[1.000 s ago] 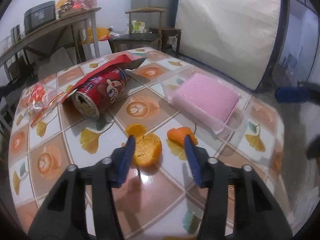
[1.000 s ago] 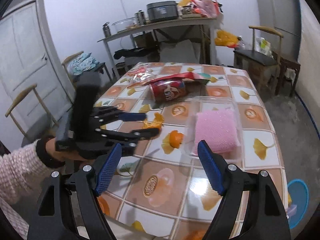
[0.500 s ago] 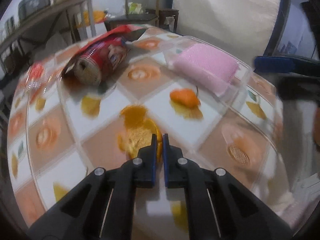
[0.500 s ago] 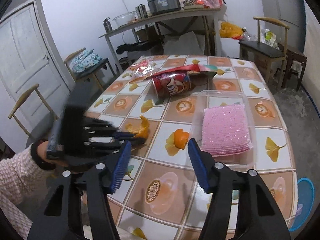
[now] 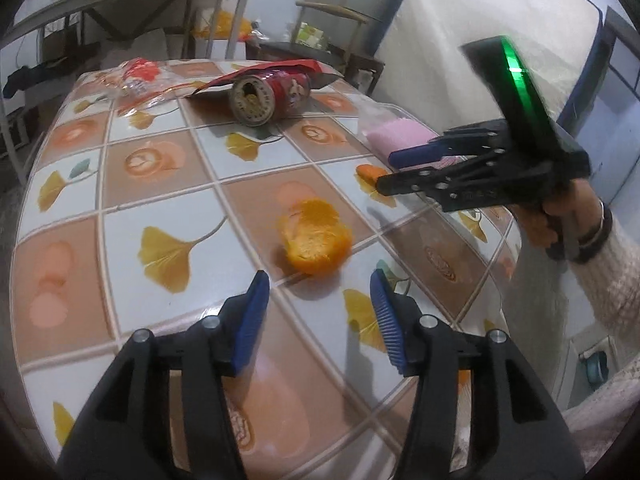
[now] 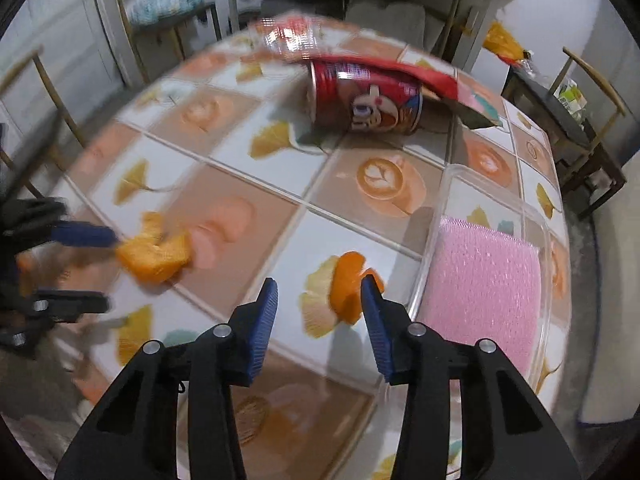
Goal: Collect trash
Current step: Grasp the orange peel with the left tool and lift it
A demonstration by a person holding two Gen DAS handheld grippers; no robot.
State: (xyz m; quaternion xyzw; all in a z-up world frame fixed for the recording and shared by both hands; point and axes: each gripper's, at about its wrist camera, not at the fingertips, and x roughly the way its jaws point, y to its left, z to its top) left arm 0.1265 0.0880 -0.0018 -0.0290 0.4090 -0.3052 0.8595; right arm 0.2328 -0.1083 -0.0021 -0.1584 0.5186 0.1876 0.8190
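Tongs wide on both sides. The left gripper [image 5: 316, 292] hangs low over the table [image 5: 168, 184], its blue pads spread well apart and pinching nothing; the big orange peel [image 5: 316, 236] lies on the tiles just ahead of the tips, a little beyond the gap, not touching either pad as far as the left wrist view shows. From the right wrist view that same peel [image 6: 154, 254] sits blurred at the left, with one blue finger of the left gripper [image 6: 80, 268] reaching right up to it; contact there is too smeared to call.

Over to the right gripper [image 6: 318, 300]: jaws parted, nothing clamped. The small orange peel [image 6: 350, 280] lies just past its tips, and the right-hand pad [image 6: 376, 320] overlaps its edge in the view; whether it touches, I cannot tell. In the left wrist view the right gripper [image 5: 404, 172] hovers above this peel [image 5: 368, 172], fingers apart.

Further back, a red can [image 6: 366, 104] lies on its side, a red wrapper [image 6: 404, 70] draped against it. A clear tray [image 6: 532, 216] holding a pink pad [image 6: 484, 284] sits just beside the small peel.
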